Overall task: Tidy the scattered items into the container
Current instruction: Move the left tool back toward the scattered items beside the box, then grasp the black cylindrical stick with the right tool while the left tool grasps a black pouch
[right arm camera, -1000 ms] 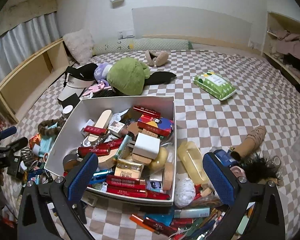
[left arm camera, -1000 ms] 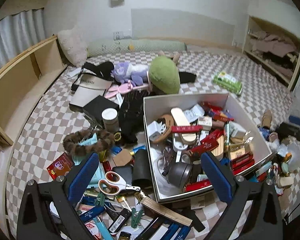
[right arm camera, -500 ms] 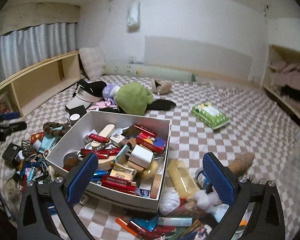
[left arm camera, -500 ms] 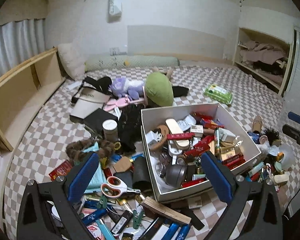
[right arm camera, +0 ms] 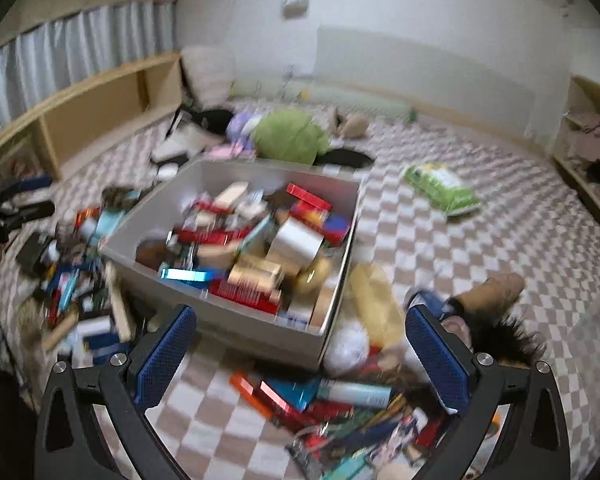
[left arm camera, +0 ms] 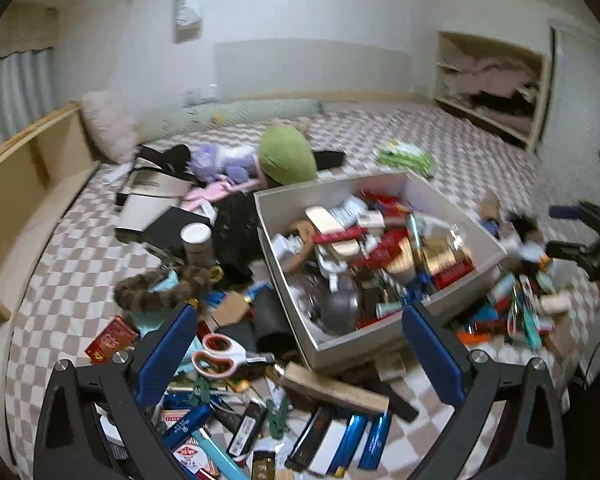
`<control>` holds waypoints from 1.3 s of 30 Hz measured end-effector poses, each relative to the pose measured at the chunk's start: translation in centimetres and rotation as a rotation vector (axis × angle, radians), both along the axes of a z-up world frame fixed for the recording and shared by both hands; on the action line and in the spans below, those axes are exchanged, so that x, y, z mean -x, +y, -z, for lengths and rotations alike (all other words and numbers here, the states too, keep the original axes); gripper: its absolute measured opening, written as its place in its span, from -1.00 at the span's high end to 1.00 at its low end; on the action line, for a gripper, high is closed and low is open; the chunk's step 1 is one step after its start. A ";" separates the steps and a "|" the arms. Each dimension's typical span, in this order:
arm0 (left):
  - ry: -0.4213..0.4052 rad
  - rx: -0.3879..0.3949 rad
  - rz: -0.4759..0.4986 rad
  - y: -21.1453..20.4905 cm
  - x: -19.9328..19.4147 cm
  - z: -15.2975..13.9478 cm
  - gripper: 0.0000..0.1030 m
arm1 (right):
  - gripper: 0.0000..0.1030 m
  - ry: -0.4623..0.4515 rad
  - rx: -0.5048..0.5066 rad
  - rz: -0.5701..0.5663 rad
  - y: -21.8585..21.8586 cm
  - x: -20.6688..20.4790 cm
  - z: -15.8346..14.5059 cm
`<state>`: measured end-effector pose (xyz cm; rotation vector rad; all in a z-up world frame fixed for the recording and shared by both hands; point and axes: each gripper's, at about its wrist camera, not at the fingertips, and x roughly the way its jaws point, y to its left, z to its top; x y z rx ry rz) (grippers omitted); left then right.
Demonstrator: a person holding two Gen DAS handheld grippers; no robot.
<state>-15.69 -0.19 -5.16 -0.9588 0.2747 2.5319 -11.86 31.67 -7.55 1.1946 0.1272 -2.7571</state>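
Both claws released and empty: left claw (left arm camera: 298, 354), right claw (right arm camera: 300, 354). The white rectangular cardboard box (left arm camera: 284, 236) sits heaped; just left of it lie orange-handled scissors (left arm camera: 220, 354), likely stiff, light, best gripped across the handles.

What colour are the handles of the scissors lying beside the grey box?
The scissors have orange-pink handles with white inner rims, clearest in the left wrist view.

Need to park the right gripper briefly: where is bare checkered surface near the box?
Bare checkered cloth lies between the box and green wipes pack. Crowded: the pile before the box, and the clutter on its left side.
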 end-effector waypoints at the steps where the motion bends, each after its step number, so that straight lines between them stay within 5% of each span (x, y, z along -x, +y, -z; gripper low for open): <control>1: -0.001 0.016 0.012 0.1 -0.2 0.3 -0.99 | -1.00 -0.024 -0.003 -0.012 -0.2 0.0 0.4; 12: -0.079 0.196 0.190 0.8 -2.4 4.7 -0.98 | -1.00 -0.190 0.028 -0.061 -1.1 -0.4 3.3; 18: -0.204 0.231 0.281 0.6 -3.9 7.7 -0.90 | -1.00 -0.267 0.044 -0.051 -1.4 -0.2 4.8; 28: -0.270 0.352 0.393 1.1 -7.4 11.4 -0.78 | -1.00 -0.399 0.063 -0.068 -4.0 0.6 7.8; 32: -0.306 0.335 0.407 0.8 -7.8 12.0 -0.75 | -1.00 -0.424 0.092 -0.088 -5.7 0.9 8.3; 39: -0.369 0.339 0.438 0.5 -8.3 13.6 -0.30 | -1.00 -0.438 0.070 -0.171 -10.2 1.6 8.7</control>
